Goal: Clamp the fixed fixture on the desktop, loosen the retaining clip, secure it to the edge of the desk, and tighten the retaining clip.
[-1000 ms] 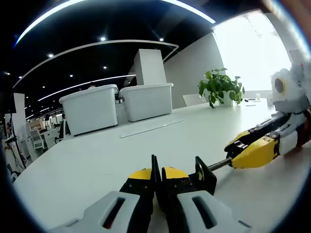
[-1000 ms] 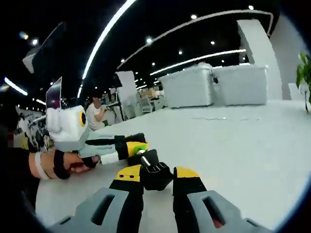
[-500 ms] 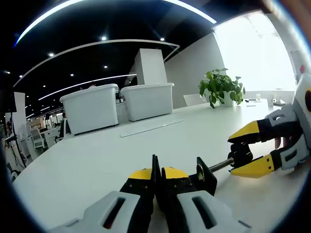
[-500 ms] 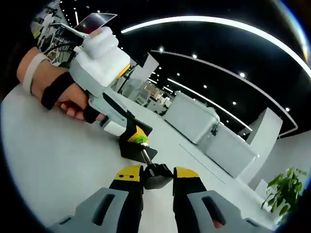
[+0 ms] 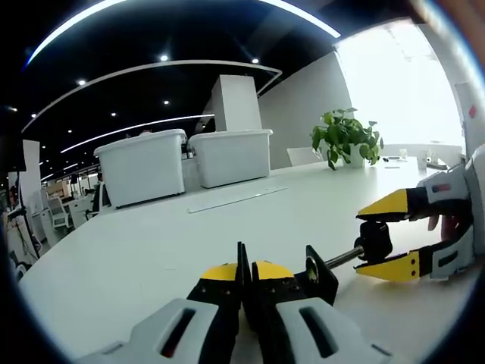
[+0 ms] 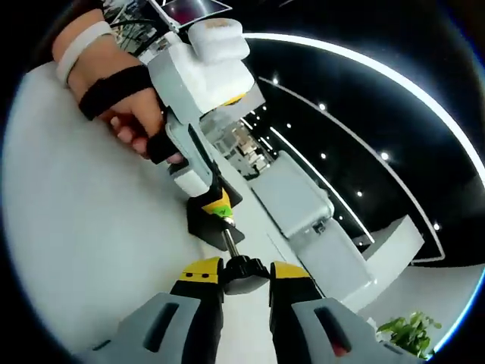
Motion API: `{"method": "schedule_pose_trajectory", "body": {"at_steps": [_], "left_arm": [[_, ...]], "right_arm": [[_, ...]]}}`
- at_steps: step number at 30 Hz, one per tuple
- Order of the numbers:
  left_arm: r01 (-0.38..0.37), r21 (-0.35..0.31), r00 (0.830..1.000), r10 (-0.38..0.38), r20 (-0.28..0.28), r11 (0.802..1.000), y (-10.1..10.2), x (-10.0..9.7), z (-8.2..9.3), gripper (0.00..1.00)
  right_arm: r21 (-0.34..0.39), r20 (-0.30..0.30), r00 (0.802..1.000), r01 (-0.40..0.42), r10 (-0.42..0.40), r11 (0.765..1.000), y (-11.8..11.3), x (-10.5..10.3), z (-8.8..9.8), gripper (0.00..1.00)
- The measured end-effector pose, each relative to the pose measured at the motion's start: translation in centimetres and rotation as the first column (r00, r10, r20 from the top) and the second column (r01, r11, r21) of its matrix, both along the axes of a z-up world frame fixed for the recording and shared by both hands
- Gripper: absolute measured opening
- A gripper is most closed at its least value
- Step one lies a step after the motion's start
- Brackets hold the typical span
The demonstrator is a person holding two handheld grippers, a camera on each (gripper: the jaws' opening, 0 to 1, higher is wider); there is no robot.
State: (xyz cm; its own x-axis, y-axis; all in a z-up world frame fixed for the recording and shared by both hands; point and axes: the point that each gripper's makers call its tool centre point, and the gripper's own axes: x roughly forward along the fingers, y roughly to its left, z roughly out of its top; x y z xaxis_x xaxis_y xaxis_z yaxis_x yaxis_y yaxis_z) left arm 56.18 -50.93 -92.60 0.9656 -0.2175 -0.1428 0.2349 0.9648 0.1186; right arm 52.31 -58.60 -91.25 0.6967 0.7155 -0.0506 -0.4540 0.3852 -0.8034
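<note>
Since a second ago, the right gripper [image 5: 383, 241] has rolled about the knob it grips, so its yellow-tipped jaws now sit one above and one below the knob in the left gripper view, and the right gripper view has tipped with it. A broad white desk [image 5: 151, 258] spreads under both grippers. At its far side stand two white storage bins [image 5: 184, 163] side by side, with a potted green plant [image 5: 345, 135] off to the right near a bright window. Near the desk's front, the black clamp fixture [image 5: 317, 274] rests on the desktop. The left gripper [image 5: 242, 274] has its jaws pressed together on the fixture's black body; in the right gripper view it reaches in from the upper left [image 6: 215, 203], held by a hand [image 6: 114, 95] wearing a black strap. A thin metal screw rod [image 5: 342, 258] runs from the fixture's body to the black knob [image 6: 242, 274], which is pinched between the right gripper's jaws [image 6: 244, 274].
</note>
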Motion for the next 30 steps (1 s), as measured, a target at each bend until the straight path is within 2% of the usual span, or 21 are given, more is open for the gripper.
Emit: {"method": "schedule_pose_trajectory", "body": {"at_steps": [2,3,4,5,7,8,9,10,11,12,14,15,17,18,20,22,23,24,27,30], "left_arm": [[-0.001,0.003,1.0,0.001,0.001,1.0,0.1,0.0,0.0,0.06],[0.0,0.001,1.0,0.0,0.002,1.0,0.0,0.0,-0.1,0.06],[0.0,0.007,1.0,0.0,0.005,1.0,0.0,0.0,-0.1,0.06],[-0.003,0.008,1.0,0.003,0.006,1.0,-0.2,-0.2,0.0,0.06],[-0.005,0.009,1.0,0.005,0.007,1.0,-0.2,-0.4,0.0,0.06],[-0.004,0.01,1.0,0.004,0.007,1.0,-0.2,-0.3,0.0,0.06],[-0.002,0.009,1.0,0.002,0.007,1.0,-0.2,-0.3,0.0,0.06],[-0.001,0.008,1.0,0.001,0.007,1.0,-0.1,-0.3,0.0,0.06],[0.0,0.009,1.0,0.0,0.008,1.0,-0.1,-0.2,-0.1,0.06],[0.002,0.008,1.0,-0.002,0.008,1.0,-0.1,-0.1,0.0,0.06],[0.002,0.008,1.0,-0.002,0.008,1.0,-0.3,-0.2,0.1,0.06],[0.003,0.008,1.0,-0.003,0.008,1.0,-0.3,-0.2,0.1,0.06],[0.005,0.008,1.0,-0.005,0.009,1.0,-0.4,-0.2,0.2,0.06],[0.006,0.009,1.0,-0.006,0.009,1.0,-0.4,-0.2,0.2,0.06],[0.006,0.009,1.0,-0.007,0.009,1.0,-0.4,-0.2,0.2,0.06],[0.006,0.009,1.0,-0.006,0.01,1.0,-0.3,-0.3,0.2,0.06],[0.007,0.01,1.0,-0.007,0.01,1.0,-0.4,-0.4,0.3,0.06],[0.007,0.01,1.0,-0.007,0.01,1.0,-0.5,-0.6,0.3,0.06],[0.01,0.011,1.0,-0.01,0.01,1.0,-0.6,-0.6,0.2,0.06],[0.012,0.01,1.0,-0.013,0.01,1.0,-0.7,-0.7,0.2,0.06]], "right_arm": [[-0.002,0.016,1.0,0.0,0.0,1.0,-0.1,-0.2,0.1,0.21],[0.023,-0.017,1.0,0.013,-0.012,1.0,-0.2,-0.1,0.1,0.21],[0.073,-0.1,0.995,0.023,-0.016,0.997,-0.4,0.1,-0.3,0.22],[0.083,-0.131,0.991,-0.002,0.013,0.997,-0.3,0.0,-0.3,0.23],[0.163,-0.263,0.963,-0.023,0.066,0.986,-0.5,0.0,-0.4,0.24],[0.22,-0.365,0.928,0.011,0.072,0.975,-0.9,0.2,-0.6,0.25],[0.289,-0.463,0.881,0.047,0.097,0.956,-1.2,0.4,-0.5,0.27],[0.366,-0.551,0.819,0.066,0.159,0.928,-0.7,-0.8,-0.1,0.31],[0.434,-0.629,0.745,0.1,0.221,0.896,-0.6,-1.0,0.0,0.38],[0.466,-0.665,0.7,0.119,0.258,0.877,-0.8,-0.6,0.0,0.41],[0.55,-0.73,0.593,0.215,0.339,0.807,-1.5,0.6,0.1,0.38],[0.566,-0.755,0.543,0.259,0.367,0.783,-1.7,0.9,0.0,0.37],[0.565,-0.802,0.44,0.342,0.404,0.751,-2.3,1.4,-0.6,0.34],[0.554,-0.818,0.403,0.363,0.41,0.749,-2.4,1.3,-1.0,0.33],[0.545,-0.831,0.359,0.37,0.425,0.752,-2.3,1.1,-1.3,0.32],[0.552,-0.83,0.331,0.377,0.449,0.744,-2.1,0.8,-1.2,0.31],[0.544,-0.838,0.295,0.391,0.459,0.742,-1.8,0.5,-1.5,0.3],[0.526,-0.85,0.272,0.407,0.451,0.747,-1.8,0.3,-1.8,0.29],[0.507,-0.862,0.252,0.425,0.44,0.75,-1.6,0.4,-2.4,0.24],[0.51,-0.86,0.243,0.429,0.449,0.745,-1.6,0.5,-2.3,0.24]]}}
